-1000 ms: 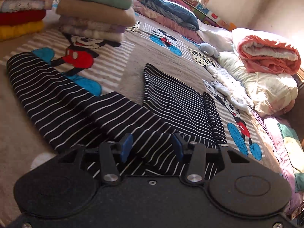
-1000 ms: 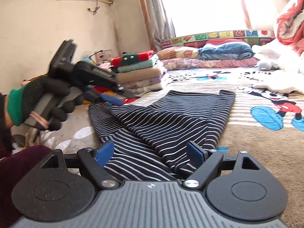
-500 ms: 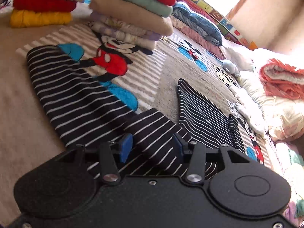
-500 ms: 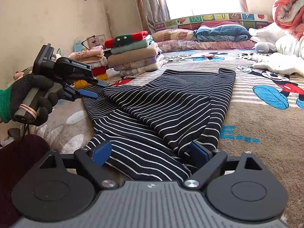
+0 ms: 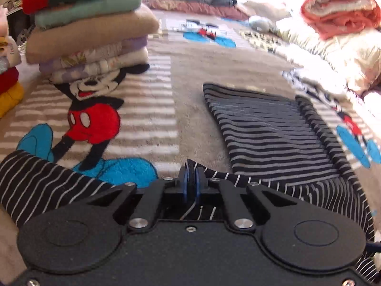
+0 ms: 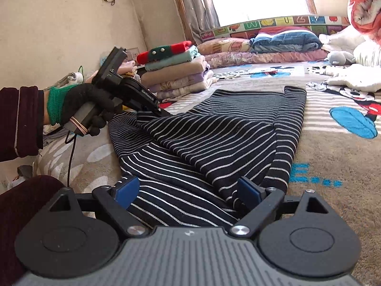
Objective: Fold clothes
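Note:
A black garment with thin white stripes (image 5: 273,133) lies partly folded on the bed cover. My left gripper (image 5: 190,181) is shut on a raised fold of its near edge, and the cloth pokes up between the blue pads. In the right wrist view a gloved hand holds that left gripper (image 6: 166,114), pinching the striped garment (image 6: 214,143) at its left side. My right gripper (image 6: 188,188) stands open low over the near hem. Striped cloth lies between its blue fingers (image 6: 248,189), and the pads do not press on it.
A tall stack of folded clothes (image 5: 90,31) stands at the back left, with a second pile (image 5: 7,88) at the left edge. A rolled orange blanket (image 5: 340,9) and white bedding lie right. Pillows (image 6: 283,40) line the window. A cartoon-print cover (image 5: 166,95) spreads underneath.
The left gripper went from open to shut on a fold of the striped garment, sliding sideways and rolling. The right gripper sank slightly toward the near hem and stayed open.

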Demonstrator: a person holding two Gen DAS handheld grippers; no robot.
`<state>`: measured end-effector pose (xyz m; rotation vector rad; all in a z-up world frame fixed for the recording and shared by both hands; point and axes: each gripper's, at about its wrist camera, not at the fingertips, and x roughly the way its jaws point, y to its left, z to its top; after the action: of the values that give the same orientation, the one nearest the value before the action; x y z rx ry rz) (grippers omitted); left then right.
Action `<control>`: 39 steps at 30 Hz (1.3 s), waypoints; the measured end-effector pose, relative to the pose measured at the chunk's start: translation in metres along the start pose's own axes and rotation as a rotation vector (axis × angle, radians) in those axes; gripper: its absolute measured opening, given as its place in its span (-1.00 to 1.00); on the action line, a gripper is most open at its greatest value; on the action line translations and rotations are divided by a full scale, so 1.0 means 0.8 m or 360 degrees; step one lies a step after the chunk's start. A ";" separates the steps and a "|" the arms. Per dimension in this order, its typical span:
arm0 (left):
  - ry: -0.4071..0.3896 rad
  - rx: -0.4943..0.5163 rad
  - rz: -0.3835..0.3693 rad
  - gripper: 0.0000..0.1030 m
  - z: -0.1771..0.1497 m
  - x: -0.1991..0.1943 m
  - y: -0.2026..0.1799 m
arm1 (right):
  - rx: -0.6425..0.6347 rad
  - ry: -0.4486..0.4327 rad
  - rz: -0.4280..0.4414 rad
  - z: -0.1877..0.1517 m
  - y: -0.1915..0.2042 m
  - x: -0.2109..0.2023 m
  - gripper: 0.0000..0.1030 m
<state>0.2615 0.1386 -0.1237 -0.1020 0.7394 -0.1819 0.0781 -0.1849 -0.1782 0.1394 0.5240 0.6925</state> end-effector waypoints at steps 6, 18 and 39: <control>0.0052 -0.0018 0.0221 -0.82 -0.001 0.026 0.009 | 0.0096 0.0011 0.0061 -0.003 -0.011 -0.001 0.72; -0.0103 -0.0766 0.0036 -0.25 -0.050 -0.061 0.065 | 0.0057 -0.0103 0.0053 0.002 0.000 -0.024 0.72; -0.0112 -0.0860 -0.0159 -0.93 -0.025 -0.052 0.022 | 0.0099 -0.0136 0.0049 0.008 -0.013 -0.023 0.72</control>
<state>0.2199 0.1638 -0.1137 -0.6570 0.6981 -0.0688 0.0751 -0.2045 -0.1681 0.2350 0.4622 0.6974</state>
